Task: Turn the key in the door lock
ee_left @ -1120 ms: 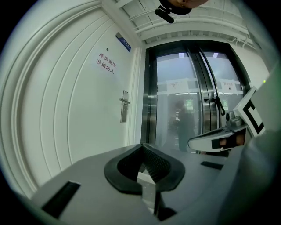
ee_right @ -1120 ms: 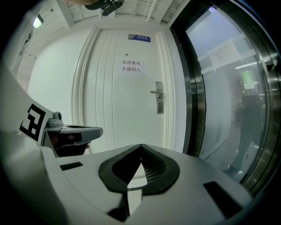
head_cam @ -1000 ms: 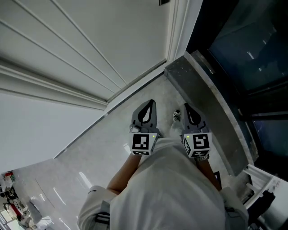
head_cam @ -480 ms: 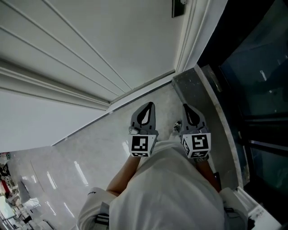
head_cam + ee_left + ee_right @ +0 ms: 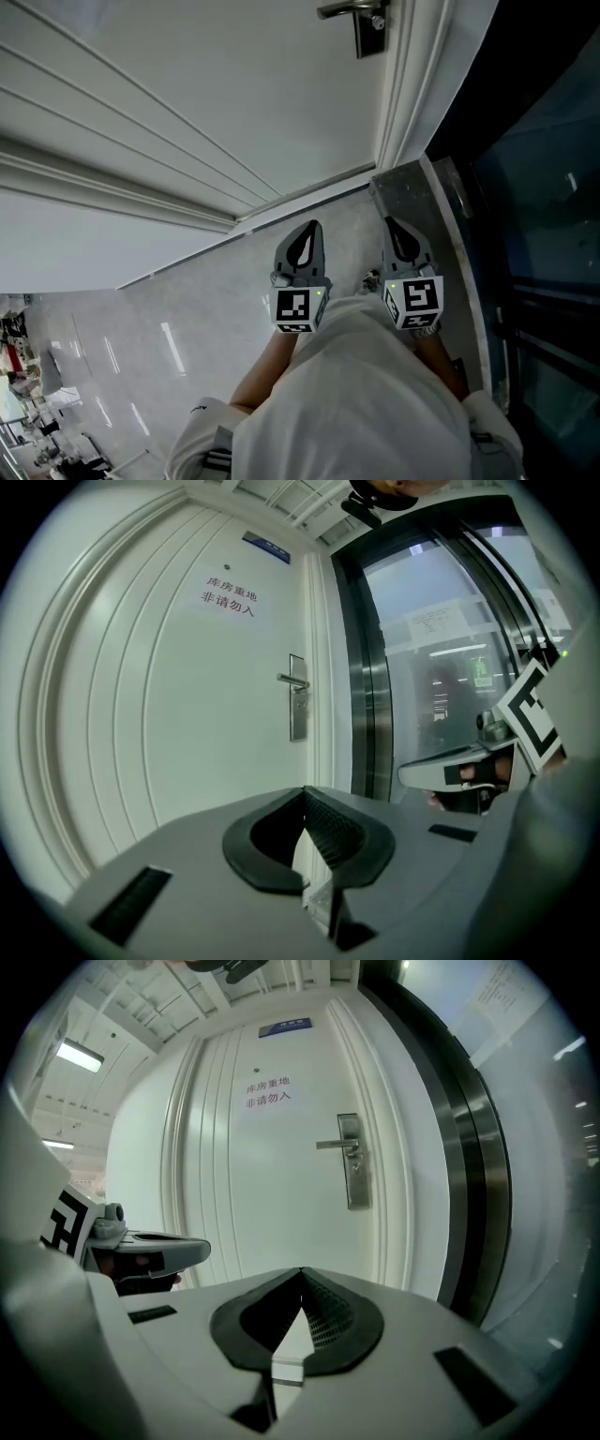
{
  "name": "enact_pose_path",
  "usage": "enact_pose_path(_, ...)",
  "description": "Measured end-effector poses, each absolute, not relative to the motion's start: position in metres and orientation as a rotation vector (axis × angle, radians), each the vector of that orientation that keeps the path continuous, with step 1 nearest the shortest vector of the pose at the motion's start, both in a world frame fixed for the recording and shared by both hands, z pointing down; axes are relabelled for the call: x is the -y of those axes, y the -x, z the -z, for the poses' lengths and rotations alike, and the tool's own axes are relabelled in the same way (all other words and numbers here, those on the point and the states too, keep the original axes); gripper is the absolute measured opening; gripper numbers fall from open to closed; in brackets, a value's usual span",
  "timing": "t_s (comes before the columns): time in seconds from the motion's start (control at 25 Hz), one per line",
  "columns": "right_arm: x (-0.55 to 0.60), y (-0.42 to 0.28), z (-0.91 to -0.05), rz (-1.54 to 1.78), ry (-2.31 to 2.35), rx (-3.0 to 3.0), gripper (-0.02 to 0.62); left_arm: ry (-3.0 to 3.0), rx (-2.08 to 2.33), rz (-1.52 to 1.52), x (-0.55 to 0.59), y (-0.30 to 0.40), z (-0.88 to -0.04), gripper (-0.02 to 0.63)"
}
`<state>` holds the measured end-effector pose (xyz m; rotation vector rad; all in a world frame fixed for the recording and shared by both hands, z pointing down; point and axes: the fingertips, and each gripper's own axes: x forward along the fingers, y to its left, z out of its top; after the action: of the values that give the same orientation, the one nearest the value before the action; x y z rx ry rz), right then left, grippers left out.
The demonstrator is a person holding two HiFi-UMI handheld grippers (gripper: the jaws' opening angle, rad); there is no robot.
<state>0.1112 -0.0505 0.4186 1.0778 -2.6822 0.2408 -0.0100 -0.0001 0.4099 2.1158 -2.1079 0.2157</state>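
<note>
Ahead of both grippers and well apart from them, the lock plate (image 5: 367, 36) and its handle (image 5: 339, 10) show more fully in the head view than a second ago. The left gripper (image 5: 307, 228) and right gripper (image 5: 392, 223) are clenched empty, side by side, facing the white door (image 5: 234, 94). A key is too small to tell.

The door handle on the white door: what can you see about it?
The door handle is a silvery, metal-looking lever pointing level to the left from a tall narrow plate of the same colour. It sits near the right edge of the white door, below the printed sign. A small bit just under the lever might be the lock or a key; it is too small to tell. Nothing touches it.
</note>
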Motion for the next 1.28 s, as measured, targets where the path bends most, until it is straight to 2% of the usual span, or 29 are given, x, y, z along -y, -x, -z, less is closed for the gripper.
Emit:
enact_pose_path(0.36,0.089,-0.138,-0.430,-0.214,-1.048,2.672,0.003,-2.110,2.108,-0.233,0.032,-0.027,-0.416,0.008)
enact_pose_path(0.76,0.089,-0.131,-0.450,-0.215,-0.962,2.635,0.003,-1.983,2.136,-0.190,0.043,-0.003,-0.435,0.008)
enact_pose_path(1.28,0.171,-0.126,-0.446,-0.217,-1.042,2.587,0.003,-2.087,2.108,-0.114,0.144,-0.001,-0.425,0.008)
